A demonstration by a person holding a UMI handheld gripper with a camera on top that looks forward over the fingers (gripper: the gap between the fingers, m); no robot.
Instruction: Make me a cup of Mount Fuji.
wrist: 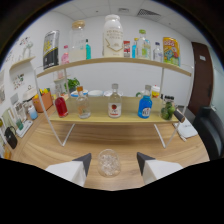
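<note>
A clear glass (pixel 108 162) holding what looks like ice is standing on the wooden table (pixel 55 145), between the two fingers of the gripper (pixel 113 164). The fingers are spread wide, with a gap showing at either side of the glass, so neither is pressing on it. Beyond the glass a white wire rack (pixel 65 135) is sitting on the table with two wooden shelves. Along the lower shelf (pixel 130 119) a red bottle (pixel 61 106), a clear bottle (pixel 83 104), a red-labelled bottle (pixel 114 102), a blue bottle (pixel 145 105) and a green bottle (pixel 167 110) are standing in a row, each apart from the next. On the upper shelf (pixel 115 61) a dark can (pixel 50 49), a big white jug (pixel 113 36) and a yellow packet (pixel 170 50) are standing among smaller bottles.
</note>
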